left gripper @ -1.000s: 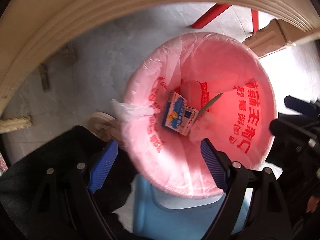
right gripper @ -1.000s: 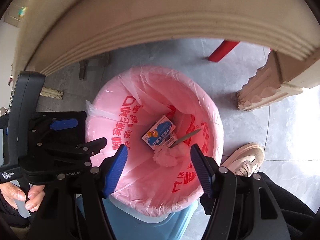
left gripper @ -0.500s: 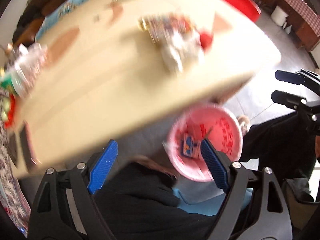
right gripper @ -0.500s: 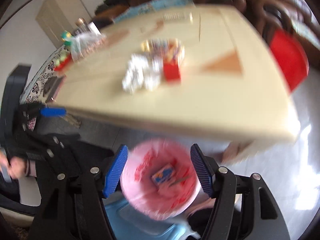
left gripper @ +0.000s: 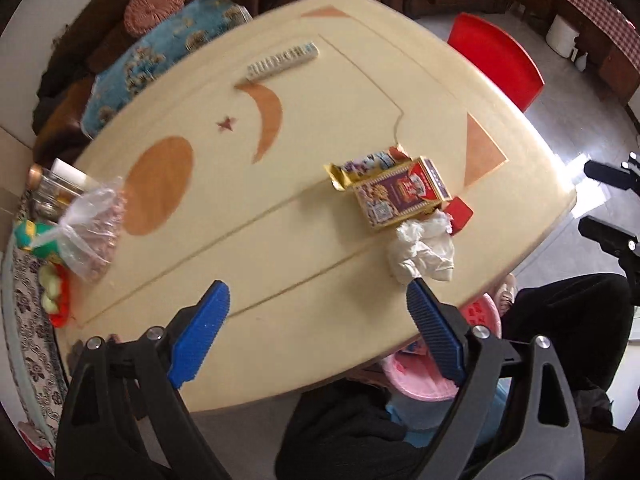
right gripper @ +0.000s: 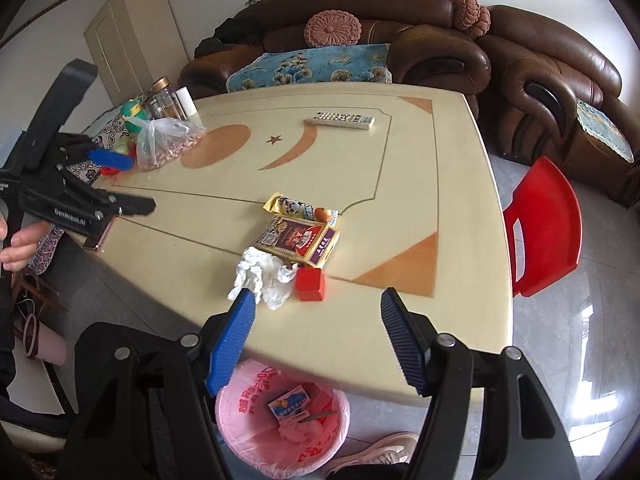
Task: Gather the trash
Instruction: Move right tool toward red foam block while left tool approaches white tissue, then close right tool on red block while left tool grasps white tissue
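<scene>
1. Trash left to collect sits in a cluster near the right edge of the table (right gripper: 400, 168): crumpled tissue (right gripper: 262, 276), printed carton (right gripper: 298, 240), red block (right gripper: 310, 284), gold snack wrapper (right gripper: 292, 206).
2. Change: a second ago both views looked straight down into the pink-lined bin (right gripper: 280, 420) under the table edge; now both look across the table top, so both grippers have come up and away from the bin.
3. Bin already holds a small blue-and-white carton (right gripper: 290, 400), a thin stick and a wad. Judging by that, one drop is done and this is the return for the next piece.
4. Left gripper (left gripper: 316, 332) is empty, jaws wide apart and just opened a bit further, nothing between them; it hangs above the table near the tissue.
5. Right gripper (right gripper: 316, 336) is empty too, jaws spread about halfway, pointing at the table edge just short of the tissue and red block.
6. Remote (right gripper: 340, 119), bag of nuts (right gripper: 166, 142) and jars (right gripper: 164, 98) lie well apart from the cluster; probably not trash.
7. Likely next: pick the tissue, nearest both grippers.
</scene>
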Demonstrator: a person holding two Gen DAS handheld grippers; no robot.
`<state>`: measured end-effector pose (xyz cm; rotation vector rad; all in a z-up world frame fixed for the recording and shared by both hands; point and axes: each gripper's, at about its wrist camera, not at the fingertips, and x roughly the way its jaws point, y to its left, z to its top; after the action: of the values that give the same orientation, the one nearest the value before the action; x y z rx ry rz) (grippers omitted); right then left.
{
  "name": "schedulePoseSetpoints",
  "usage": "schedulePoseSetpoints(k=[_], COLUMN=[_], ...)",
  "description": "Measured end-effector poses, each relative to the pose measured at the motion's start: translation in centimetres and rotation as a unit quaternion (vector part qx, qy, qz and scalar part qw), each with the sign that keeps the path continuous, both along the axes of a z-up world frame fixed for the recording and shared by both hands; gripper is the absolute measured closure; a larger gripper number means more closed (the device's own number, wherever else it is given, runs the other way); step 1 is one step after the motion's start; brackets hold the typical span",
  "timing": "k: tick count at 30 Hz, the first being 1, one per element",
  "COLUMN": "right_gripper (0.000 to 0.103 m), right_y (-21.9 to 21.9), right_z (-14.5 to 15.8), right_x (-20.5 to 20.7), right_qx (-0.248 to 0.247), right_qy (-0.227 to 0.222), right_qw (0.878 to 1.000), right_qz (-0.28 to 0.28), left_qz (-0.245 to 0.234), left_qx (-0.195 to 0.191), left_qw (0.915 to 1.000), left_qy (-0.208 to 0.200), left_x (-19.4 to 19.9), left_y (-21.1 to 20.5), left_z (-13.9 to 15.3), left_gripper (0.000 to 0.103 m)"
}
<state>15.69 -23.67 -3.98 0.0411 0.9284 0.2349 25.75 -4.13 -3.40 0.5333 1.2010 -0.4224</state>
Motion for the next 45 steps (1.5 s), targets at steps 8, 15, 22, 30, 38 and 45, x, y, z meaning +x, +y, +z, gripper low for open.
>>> schedulePoseSetpoints(k=[8,15,22,30,38,45], right_gripper=[0.039,0.039,0.039,0.039,0.039,0.048], right_y=[1.1,1.7,2.8,4.0,4.1,4.1], right_z=[-4.5,-7.2,-9.4,-11.1,-12.1,-13.0], right_x=[2.9,4.6,5.4,6.6,7.5,8.1], right_qx=[-0.016,-0.006,-0.002,-0.001,-0.004,-0.009], right_qy=[0.035,0.059,0.078,0.09,0.088,0.086], right_qw=[0.999,0.998,0.995,0.994,0.994,0.994], right_qz=[0.025,0.038,0.055,0.067,0.065,0.065], left_qz=[0.02,0.029,0.028,0.026,0.028,0.037], left_qx=[-0.013,-0.012,-0.023,-0.026,-0.035,-0.055], left_qw=[0.9959,0.9921,0.9885,0.9848,0.9813,0.9762], left_qy=[0.087,0.122,0.147,0.17,0.187,0.207], left_x=[1.3,2.4,3.0,3.5,4.9,5.7], left_y=[-1.4,-2.0,-3.0,-4.1,-5.0,-4.6], left_z=[-6.6,-9.4,-11.0,-12.8,-14.0,-14.7], left_gripper=[0.015,0.015,0.015,0.015,0.015,0.015])
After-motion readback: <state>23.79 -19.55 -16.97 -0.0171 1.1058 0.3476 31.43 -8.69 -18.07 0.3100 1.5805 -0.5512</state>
